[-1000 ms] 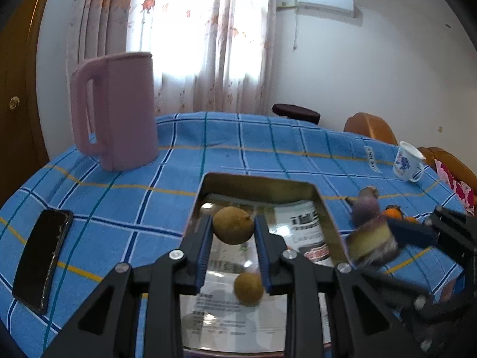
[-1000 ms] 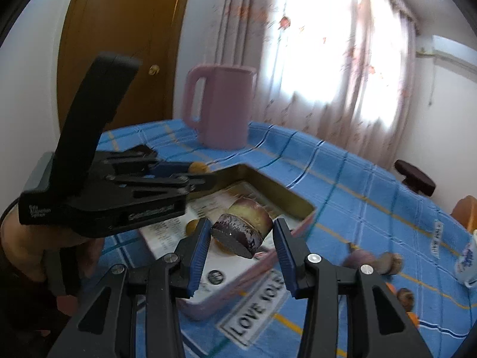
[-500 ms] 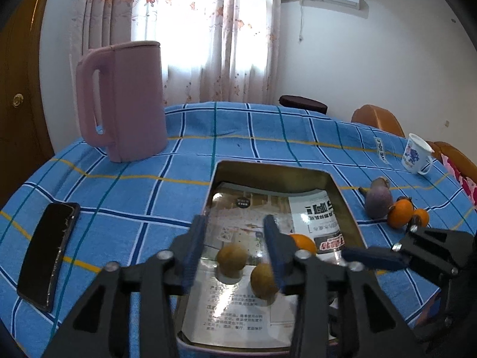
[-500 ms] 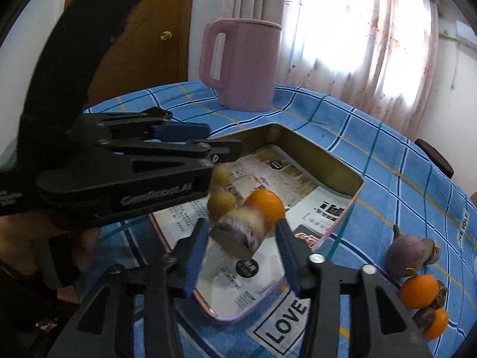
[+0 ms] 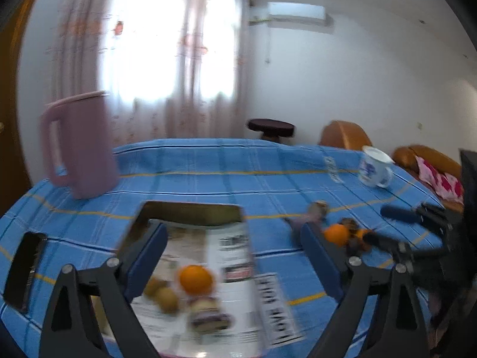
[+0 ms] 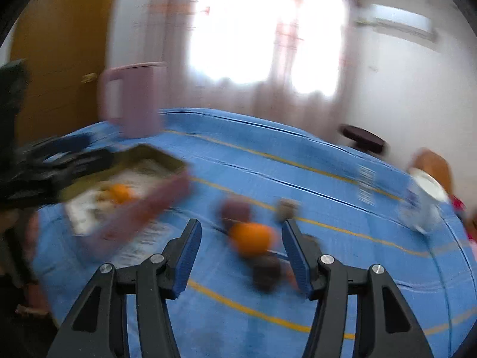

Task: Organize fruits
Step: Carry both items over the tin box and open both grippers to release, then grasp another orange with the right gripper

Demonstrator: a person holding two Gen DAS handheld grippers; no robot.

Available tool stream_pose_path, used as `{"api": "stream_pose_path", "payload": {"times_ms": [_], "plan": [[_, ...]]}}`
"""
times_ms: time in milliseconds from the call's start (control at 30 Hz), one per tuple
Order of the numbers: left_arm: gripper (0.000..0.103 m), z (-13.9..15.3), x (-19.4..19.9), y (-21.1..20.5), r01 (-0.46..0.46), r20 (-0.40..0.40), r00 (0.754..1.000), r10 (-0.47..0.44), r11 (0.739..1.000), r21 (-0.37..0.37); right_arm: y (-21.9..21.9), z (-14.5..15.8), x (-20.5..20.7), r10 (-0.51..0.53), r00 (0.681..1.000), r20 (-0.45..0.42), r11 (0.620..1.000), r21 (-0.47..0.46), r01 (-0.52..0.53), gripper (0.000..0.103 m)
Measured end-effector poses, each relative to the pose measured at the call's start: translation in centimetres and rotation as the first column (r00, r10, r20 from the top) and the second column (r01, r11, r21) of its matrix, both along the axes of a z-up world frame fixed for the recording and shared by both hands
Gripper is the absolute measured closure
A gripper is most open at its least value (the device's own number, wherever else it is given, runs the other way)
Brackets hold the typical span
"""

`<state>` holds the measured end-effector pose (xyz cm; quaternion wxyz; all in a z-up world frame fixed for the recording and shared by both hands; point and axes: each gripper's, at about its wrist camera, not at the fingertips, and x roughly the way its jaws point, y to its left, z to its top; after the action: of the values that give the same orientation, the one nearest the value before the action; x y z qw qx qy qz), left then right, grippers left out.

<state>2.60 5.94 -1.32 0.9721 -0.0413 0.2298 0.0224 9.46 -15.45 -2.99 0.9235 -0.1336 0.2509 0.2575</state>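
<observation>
The metal tray (image 5: 190,211) lies on the blue checked cloth, lined with printed paper. In it sit an orange (image 5: 196,279), two small brown fruits (image 5: 162,294) and a purple cut fruit (image 5: 208,316). My left gripper (image 5: 232,244) is open wide above the tray and holds nothing. My right gripper (image 6: 241,249) is open and empty, hovering over loose fruit on the cloth: an orange (image 6: 252,237), a purple fruit (image 6: 235,210) and dark small ones (image 6: 266,271). The tray also shows at the left of the right wrist view (image 6: 155,155). Both views are blurred.
A pink jug (image 5: 80,143) stands at the back left. A black phone (image 5: 23,271) lies at the left edge. A white cup (image 5: 374,167) stands at the back right. Loose fruit (image 5: 337,234) lies right of the tray. Chairs stand behind the table.
My left gripper let the brown fruit go into the tray and opened wide. My right gripper dropped the purple cut fruit in the tray, opened and swung right over the loose fruit.
</observation>
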Motion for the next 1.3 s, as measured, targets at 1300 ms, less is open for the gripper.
{"api": "stream_pose_path", "payload": {"times_ms": [1300], "plan": [[0.05, -5.2, 8.1, -15.6, 0.314, -0.298, 0.912, -0.282, 0.947, 0.063, -6.2, -3.2, 5.5, -0.107, 0.97, -0.219, 0.984, 0.116, 0.135, 0.067]]}}
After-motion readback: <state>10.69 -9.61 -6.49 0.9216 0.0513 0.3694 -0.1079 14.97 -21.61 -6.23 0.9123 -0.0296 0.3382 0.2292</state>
